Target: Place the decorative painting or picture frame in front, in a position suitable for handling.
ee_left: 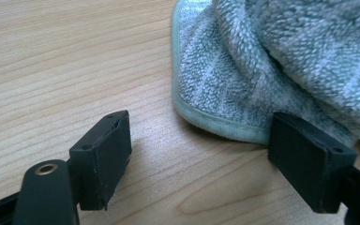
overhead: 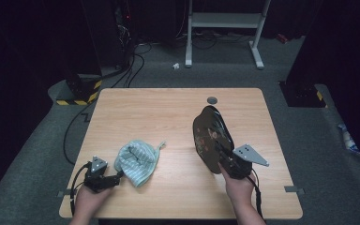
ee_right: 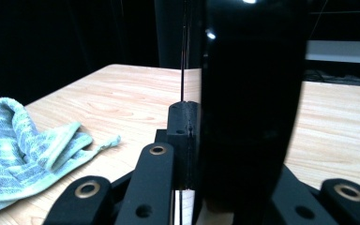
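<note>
The right gripper (overhead: 221, 153) is clenched on the edge of a black plate (overhead: 211, 136), tilted at the desk's (overhead: 168, 108) four o'clock. The left gripper (overhead: 118, 175) stands released, touching the towel's (overhead: 137, 161) hem at seven o'clock; bare wood lies between.

Both grippers are black; the left gripper (overhead: 115, 177), nearest the desk's (overhead: 178, 108) front corner, trails a black cable; the right gripper (overhead: 221, 151) carries a grey three-cornered plate with small holes; brass-ringed screw holes mark the jaw arms.
</note>
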### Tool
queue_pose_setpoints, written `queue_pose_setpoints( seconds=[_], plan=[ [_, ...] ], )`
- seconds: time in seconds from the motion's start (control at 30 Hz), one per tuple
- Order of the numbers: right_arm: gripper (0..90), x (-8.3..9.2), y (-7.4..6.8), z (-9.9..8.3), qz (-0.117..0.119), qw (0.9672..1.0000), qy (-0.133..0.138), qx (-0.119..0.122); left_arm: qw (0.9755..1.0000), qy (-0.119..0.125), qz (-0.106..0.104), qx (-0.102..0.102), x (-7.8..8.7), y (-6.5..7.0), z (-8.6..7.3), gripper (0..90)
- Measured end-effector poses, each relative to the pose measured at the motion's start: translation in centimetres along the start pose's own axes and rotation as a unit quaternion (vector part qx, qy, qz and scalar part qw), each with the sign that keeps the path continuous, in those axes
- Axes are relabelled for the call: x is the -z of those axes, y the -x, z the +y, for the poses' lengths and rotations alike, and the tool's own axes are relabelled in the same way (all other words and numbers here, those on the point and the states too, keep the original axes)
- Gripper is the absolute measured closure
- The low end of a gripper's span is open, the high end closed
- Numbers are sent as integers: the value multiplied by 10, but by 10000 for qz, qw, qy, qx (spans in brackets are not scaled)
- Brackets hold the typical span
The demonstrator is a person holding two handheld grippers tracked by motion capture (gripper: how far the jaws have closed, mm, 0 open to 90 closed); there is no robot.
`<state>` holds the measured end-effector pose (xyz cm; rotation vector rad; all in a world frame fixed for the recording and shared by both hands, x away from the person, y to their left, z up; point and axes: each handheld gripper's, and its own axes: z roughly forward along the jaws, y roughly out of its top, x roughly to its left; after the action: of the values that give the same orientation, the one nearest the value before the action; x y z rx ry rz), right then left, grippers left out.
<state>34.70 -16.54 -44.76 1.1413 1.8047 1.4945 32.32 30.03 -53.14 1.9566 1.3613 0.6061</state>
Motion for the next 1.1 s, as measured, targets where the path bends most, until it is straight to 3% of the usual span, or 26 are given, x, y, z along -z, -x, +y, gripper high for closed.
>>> queue_pose_setpoints(
  seconds=[0.4,0.53,0.57,0.73,0.93,1.1],
  plan=[
    [794,8,2,-13,-24,9998,54,-196,10000,-1,0,-3,0,0,0,219],
    [659,12,5,-11,57,9998,13,-183,10000,0,0,-3,0,0,0,219],
    [592,15,7,-12,100,9997,-49,-211,10000,-1,0,-3,0,0,0,219],
    [511,24,7,-25,177,9989,-350,-244,10000,-1,0,-3,0,0,0,219],
    [511,24,2,-52,101,9966,-808,-145,10000,0,0,-2,0,0,0,219],
    [542,18,-1,-63,14,9944,-1055,-23,10000,0,2,-1,0,0,0,219]
  ],
)
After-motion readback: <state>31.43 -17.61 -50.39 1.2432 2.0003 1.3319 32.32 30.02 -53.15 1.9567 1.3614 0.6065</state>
